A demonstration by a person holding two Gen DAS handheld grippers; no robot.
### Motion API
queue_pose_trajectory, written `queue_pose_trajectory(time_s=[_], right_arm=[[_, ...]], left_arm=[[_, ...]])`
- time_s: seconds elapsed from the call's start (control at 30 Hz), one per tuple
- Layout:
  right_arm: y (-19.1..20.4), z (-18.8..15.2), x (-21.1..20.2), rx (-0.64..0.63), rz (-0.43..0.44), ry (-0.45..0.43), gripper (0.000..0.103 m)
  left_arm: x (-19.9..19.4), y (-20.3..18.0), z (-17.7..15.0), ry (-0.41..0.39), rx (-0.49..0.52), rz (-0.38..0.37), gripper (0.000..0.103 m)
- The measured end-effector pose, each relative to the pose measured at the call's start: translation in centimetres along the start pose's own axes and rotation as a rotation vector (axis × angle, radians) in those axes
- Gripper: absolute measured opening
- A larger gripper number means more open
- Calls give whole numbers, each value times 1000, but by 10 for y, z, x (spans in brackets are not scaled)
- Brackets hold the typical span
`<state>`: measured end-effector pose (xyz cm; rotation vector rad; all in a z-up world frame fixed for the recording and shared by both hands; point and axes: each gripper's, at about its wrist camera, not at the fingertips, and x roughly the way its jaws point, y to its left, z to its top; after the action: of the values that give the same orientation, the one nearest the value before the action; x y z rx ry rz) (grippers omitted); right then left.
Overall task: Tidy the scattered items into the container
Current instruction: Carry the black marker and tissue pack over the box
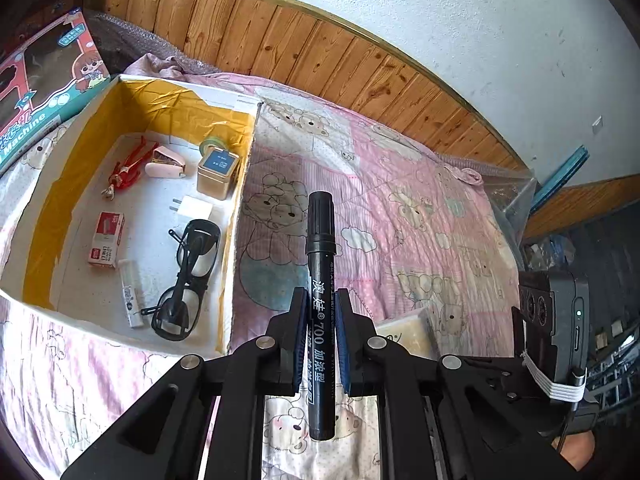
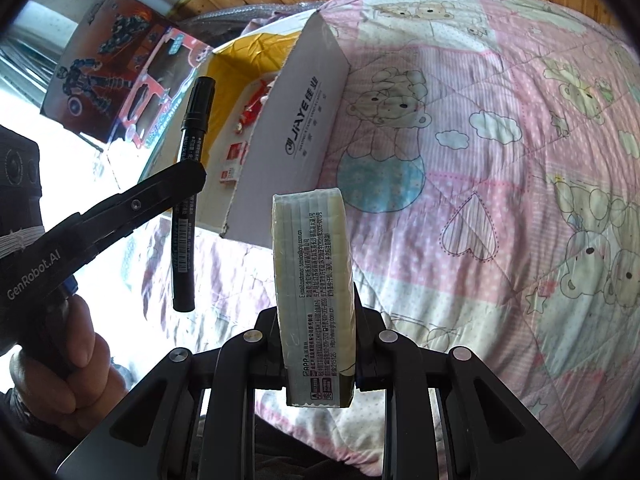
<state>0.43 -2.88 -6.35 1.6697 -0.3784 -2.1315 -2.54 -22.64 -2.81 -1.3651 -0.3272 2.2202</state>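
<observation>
My left gripper point(image 1: 322, 300) is shut on a black marker pen point(image 1: 320, 240), held upright above the bedspread just right of the cardboard box point(image 1: 240, 208). The open box lies at left and holds black glasses point(image 1: 188, 276), a gold tin point(image 1: 218, 174), a white charger point(image 1: 196, 209), a red-and-white small box point(image 1: 107, 239), a pink stapler point(image 1: 166, 164), a red figure point(image 1: 128, 166) and a white tube point(image 1: 132, 294). My right gripper point(image 2: 316, 304) is shut on a yellow-green tissue pack point(image 2: 314, 276), right of the box point(image 2: 296, 132). The left gripper point(image 2: 160, 192) with the marker point(image 2: 190, 184) shows there too.
A pink quilt with bear prints point(image 1: 400, 208) covers the bed. Toy boxes point(image 1: 44, 92) stand behind the cardboard box at far left. A wooden panelled wall point(image 1: 320, 56) runs along the back. A person's hand point(image 2: 72, 364) holds the left gripper's handle.
</observation>
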Motion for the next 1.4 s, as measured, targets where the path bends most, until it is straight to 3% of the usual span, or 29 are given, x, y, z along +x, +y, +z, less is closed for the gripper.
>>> queue_pose_trajectory(time_s=[0.43, 0.87, 1.2, 1.4], right_arm=[[61, 9, -11, -117, 29, -22, 23], [115, 48, -7, -219, 69, -48, 23], [142, 102, 18, -246, 59, -44, 23], [150, 140, 42, -255, 18, -30, 23]], left_arm=[[-45, 39, -4, -85, -93, 24, 14], [-71, 97, 9, -147, -250, 82, 14], [-60, 124, 33, -126, -329, 118, 14], [-33, 135, 49, -69, -377, 131, 14]])
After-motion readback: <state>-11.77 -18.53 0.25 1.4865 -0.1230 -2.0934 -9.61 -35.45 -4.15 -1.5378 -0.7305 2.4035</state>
